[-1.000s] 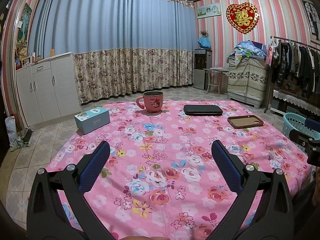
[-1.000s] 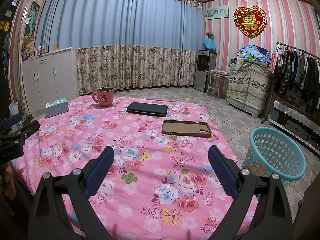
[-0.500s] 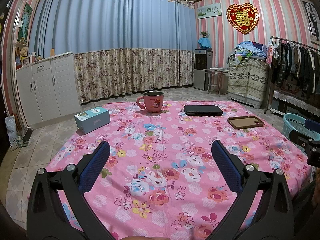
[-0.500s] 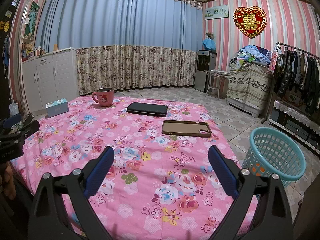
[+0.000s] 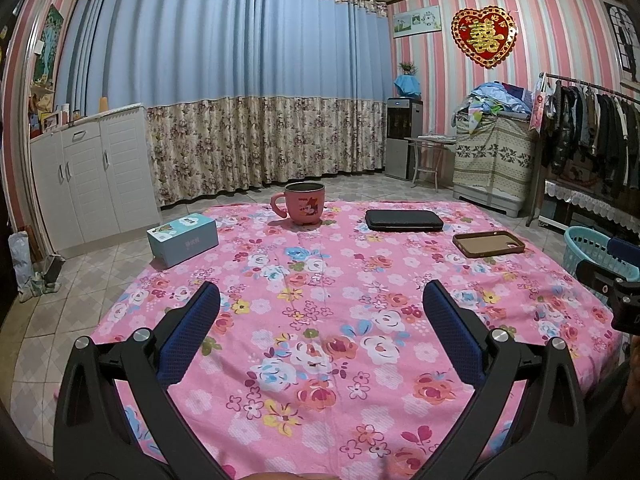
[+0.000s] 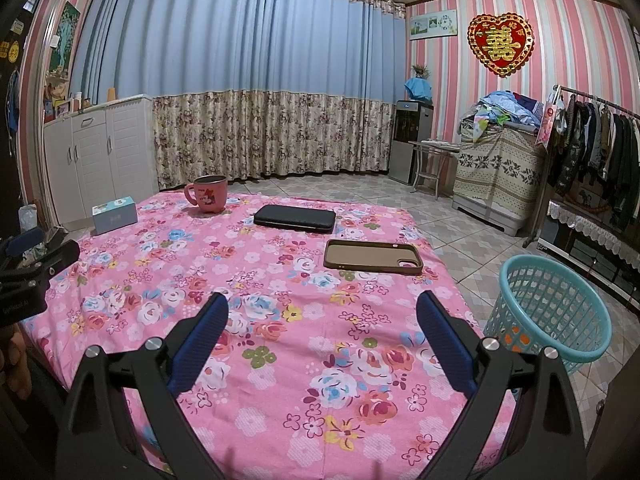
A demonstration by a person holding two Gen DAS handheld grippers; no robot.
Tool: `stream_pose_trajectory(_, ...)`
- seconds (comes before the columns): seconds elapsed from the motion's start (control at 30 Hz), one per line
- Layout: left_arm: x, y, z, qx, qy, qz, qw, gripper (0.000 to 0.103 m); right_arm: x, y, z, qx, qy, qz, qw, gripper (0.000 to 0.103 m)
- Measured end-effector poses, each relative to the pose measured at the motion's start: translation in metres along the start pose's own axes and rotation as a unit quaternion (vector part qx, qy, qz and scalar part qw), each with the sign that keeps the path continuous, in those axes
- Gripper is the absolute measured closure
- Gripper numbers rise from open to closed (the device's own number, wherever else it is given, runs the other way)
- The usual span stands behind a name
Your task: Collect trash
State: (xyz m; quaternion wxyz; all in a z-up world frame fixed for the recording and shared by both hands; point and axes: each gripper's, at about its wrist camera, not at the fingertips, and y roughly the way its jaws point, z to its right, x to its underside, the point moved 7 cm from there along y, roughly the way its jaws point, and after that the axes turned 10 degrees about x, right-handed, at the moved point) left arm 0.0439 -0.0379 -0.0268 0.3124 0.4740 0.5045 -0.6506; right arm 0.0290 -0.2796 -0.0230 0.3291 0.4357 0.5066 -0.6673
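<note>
Hovering wide open and empty, left gripper [image 5: 320, 304] and right gripper [image 6: 322, 312], no obvious trash beside light, stiff-looking basket [image 6: 552, 312].

Nothing in either view shows any change over the last second. The left gripper [image 5: 320, 304] has not moved above the near part of the pink flowered cloth [image 5: 320, 264], its jaws as wide apart as before, and the right gripper [image 6: 322, 312] likewise holds the same spread and the same place, with the blue basket [image 6: 548, 312] unchanged to its right.
</note>
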Motion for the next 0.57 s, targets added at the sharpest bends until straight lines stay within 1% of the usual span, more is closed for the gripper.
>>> stream_pose_trajectory(0.57,-0.006,-0.007,0.006,0.005,-0.007,0.006,0.9999,0.005,0.001,0.001,0.000,0.000,-0.002,-0.001,1.000,0.010)
